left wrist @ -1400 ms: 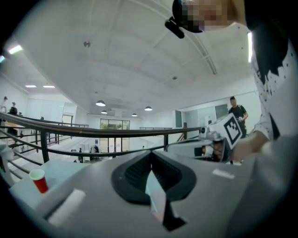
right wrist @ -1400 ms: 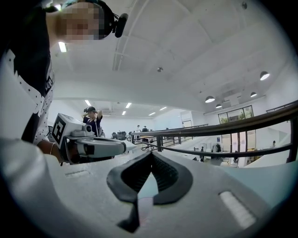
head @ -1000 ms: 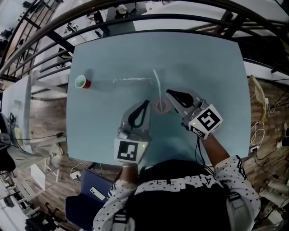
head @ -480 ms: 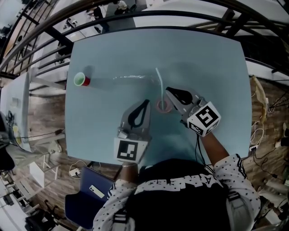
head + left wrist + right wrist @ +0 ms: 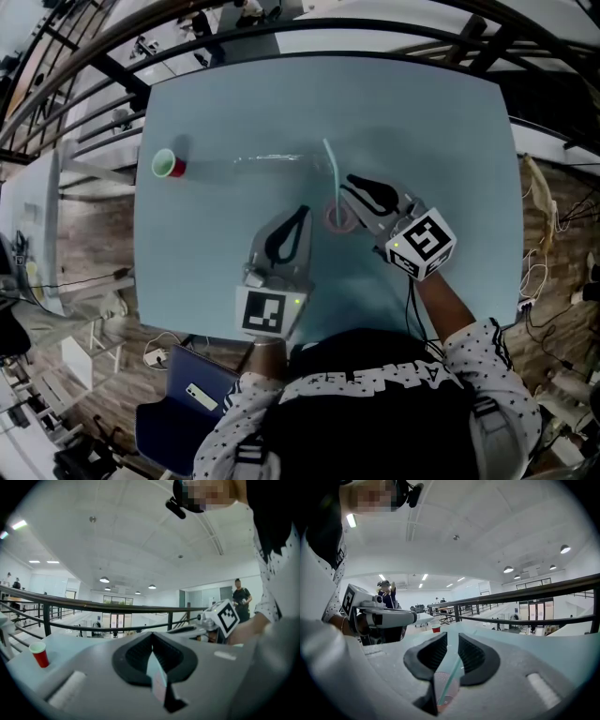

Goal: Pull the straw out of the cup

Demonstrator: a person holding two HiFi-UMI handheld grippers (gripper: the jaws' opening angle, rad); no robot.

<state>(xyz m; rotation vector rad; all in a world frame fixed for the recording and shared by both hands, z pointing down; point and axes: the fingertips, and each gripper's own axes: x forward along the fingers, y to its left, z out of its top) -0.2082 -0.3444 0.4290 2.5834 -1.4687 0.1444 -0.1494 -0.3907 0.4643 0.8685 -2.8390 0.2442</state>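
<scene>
- Holding a straw [image 5: 330, 164], the cup [image 5: 336, 221] sits on the desk [image 5: 422, 122].
- Right gripper [image 5: 452, 643] jaws, slightly parted, flank the straw.
- Left gripper [image 5: 152, 637], jaws clenched empty, rests beside the cup.

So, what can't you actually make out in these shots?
- Whether the right hand-held gripper touches the straw: the right gripper view shows it thin in the open gap, and it is too small in the head view.
- What the cup holds: too small in the head view, cut off by the gripper body in the right gripper view.
- What the red cup holds: too small.
</scene>
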